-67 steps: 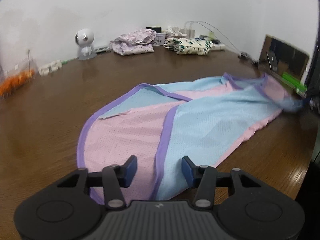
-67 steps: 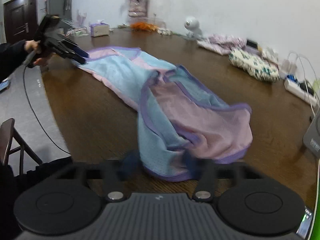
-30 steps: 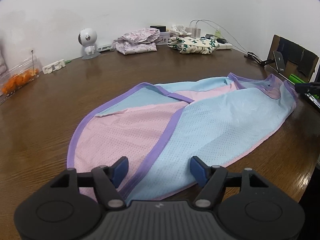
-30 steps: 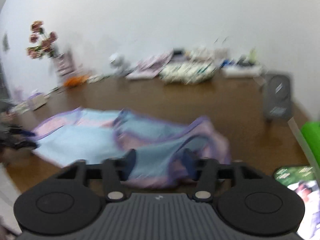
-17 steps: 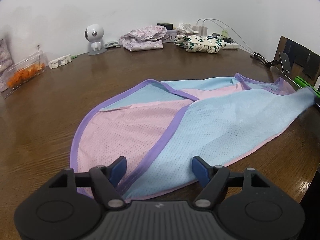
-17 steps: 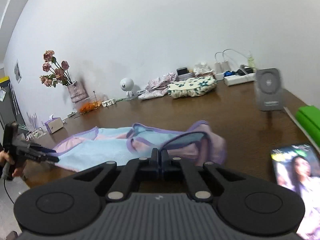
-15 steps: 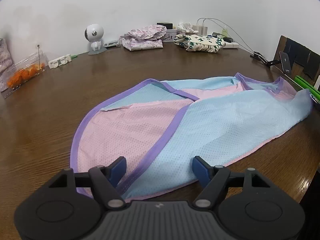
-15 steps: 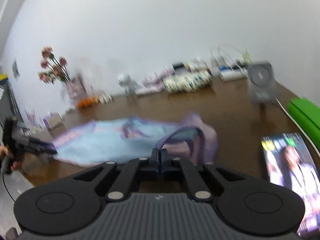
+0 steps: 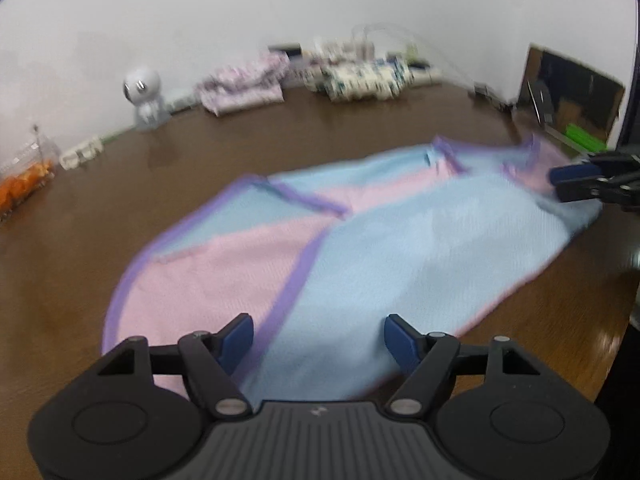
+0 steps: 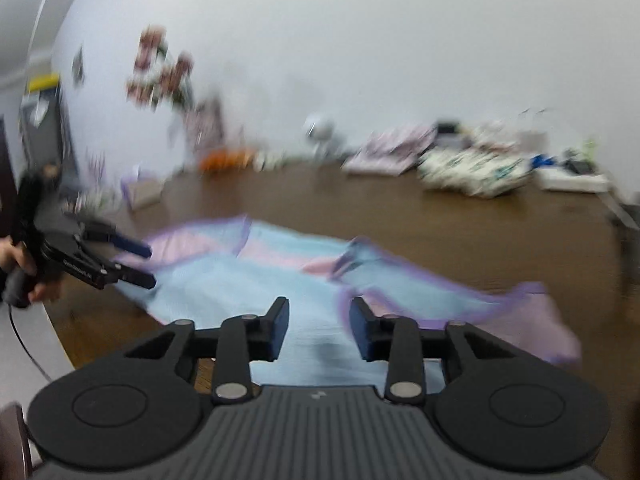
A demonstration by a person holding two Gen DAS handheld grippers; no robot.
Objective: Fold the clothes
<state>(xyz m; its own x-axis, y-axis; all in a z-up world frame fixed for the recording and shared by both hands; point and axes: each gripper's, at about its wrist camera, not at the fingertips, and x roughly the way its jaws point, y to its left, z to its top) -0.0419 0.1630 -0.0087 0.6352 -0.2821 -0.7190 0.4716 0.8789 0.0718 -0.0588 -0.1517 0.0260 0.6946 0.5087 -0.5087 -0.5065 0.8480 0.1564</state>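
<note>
Plain white wall (image 9: 240,8) behind. Dark brown wood tabletop (image 9: 80,216), glossy, rounded edge. Along wall: white round camera (image 9: 142,96), folded clothes piles (image 9: 244,84), power strip (image 10: 572,180) with cables, orange snacks in clear box (image 9: 24,176). Vase with pink flowers (image 10: 164,76) at tabletop's far end, tissue box (image 10: 142,190) near it. Dark cabinet (image 10: 44,136) beyond. Both views blurred.

Both views motion-blurred – far clutter (image 10: 472,168) unreadable, garment's (image 9: 400,248) near hem hidden.
</note>
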